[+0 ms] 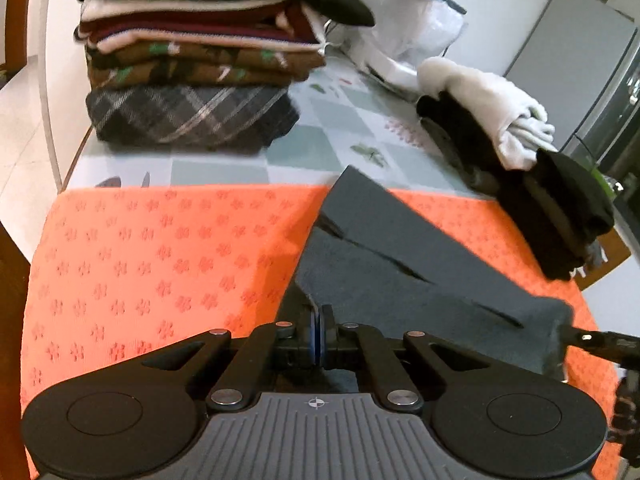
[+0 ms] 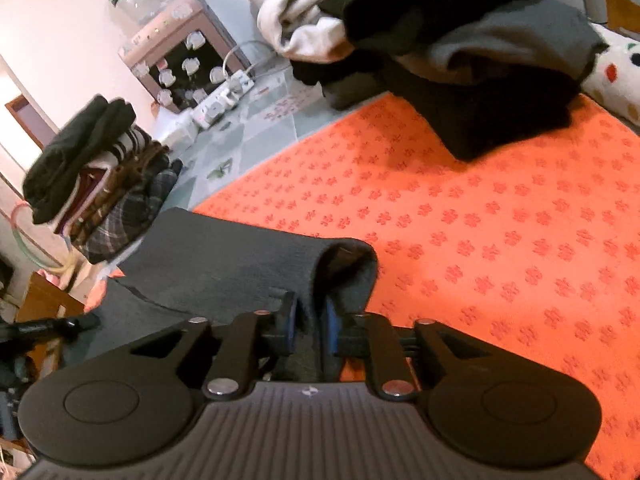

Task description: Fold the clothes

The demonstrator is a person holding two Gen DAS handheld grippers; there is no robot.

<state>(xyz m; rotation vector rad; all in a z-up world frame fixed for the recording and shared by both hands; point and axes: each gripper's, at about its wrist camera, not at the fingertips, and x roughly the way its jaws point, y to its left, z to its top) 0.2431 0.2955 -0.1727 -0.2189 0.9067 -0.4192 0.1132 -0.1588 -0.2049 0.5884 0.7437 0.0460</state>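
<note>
A dark grey garment [image 1: 420, 264] lies folded into a long strip on the orange patterned mat [image 1: 160, 260]. My left gripper [image 1: 318, 330] is shut, its pads pinching the garment's near left corner. In the right wrist view the same grey garment [image 2: 224, 264] ends in a rolled fold. My right gripper [image 2: 313, 320] has a pinch of that fold filling the gap between its blue pads [image 2: 332, 318], low over the orange mat [image 2: 480, 220]. The right gripper's finger shows in the left wrist view at the garment's far right end.
A tall stack of folded clothes [image 1: 192, 60] stands at the back left on the tiled tablecloth [image 1: 320, 140]. A heap of unfolded black, white and grey clothes [image 2: 460, 40] overlaps the mat's far right edge. A power strip [image 2: 224, 100] and water dispenser [image 2: 180, 52] sit behind.
</note>
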